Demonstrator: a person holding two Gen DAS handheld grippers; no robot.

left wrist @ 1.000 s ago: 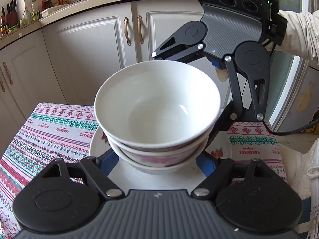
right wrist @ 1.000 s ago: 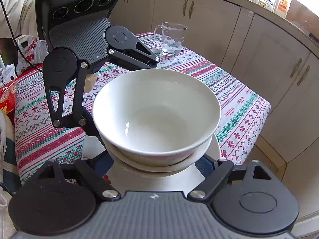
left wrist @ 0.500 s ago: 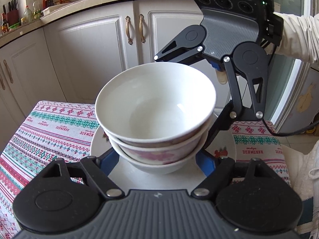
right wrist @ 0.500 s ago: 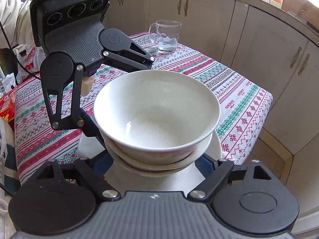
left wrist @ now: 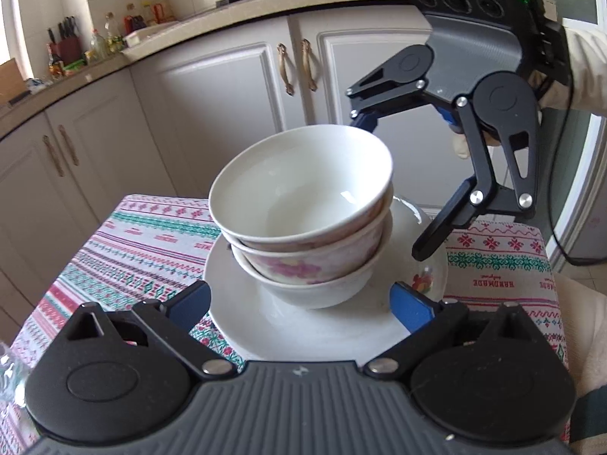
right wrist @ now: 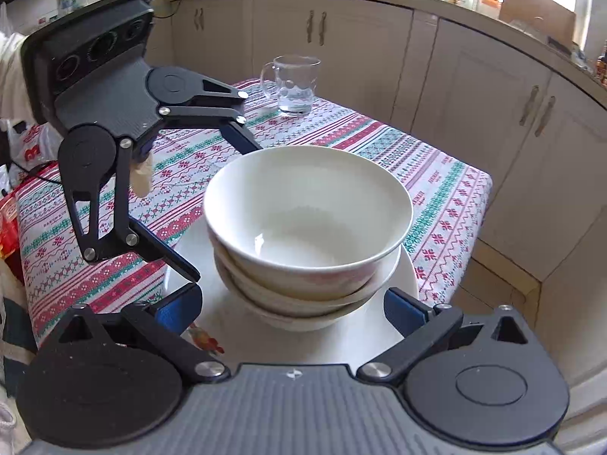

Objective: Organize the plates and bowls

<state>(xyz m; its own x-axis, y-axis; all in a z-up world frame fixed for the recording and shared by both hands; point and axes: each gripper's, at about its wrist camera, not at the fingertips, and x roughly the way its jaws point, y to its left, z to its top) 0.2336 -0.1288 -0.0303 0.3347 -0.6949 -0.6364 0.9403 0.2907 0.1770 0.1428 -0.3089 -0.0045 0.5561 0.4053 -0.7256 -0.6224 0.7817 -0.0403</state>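
Note:
Three nested bowls stand on a white plate (left wrist: 250, 322) on the patterned tablecloth. The top bowl (left wrist: 303, 189) is plain white, the one under it (left wrist: 303, 265) has pink flowers. My left gripper (left wrist: 301, 305) has its jaws opening, with blue pads wide on either side of the lowest bowl and off it. My right gripper (right wrist: 292, 311) faces it from the other side of the top bowl (right wrist: 307, 208) and plate (right wrist: 227, 326), jaws also opening, pads clear of the stack. Each gripper shows in the other's view: right gripper (left wrist: 394, 185), left gripper (right wrist: 220, 208).
A glass mug (right wrist: 294, 85) stands near the table's far corner. The tablecloth (right wrist: 436, 197) ends at an edge close to the plate on the right, with kitchen cabinets (left wrist: 227, 94) beyond. A person's sleeve (left wrist: 584, 68) shows behind the right gripper.
Both grippers were closed against the lower bowl of the stack; their jaws have now spread wide and let go. The left gripper has drawn back a little from the stack.

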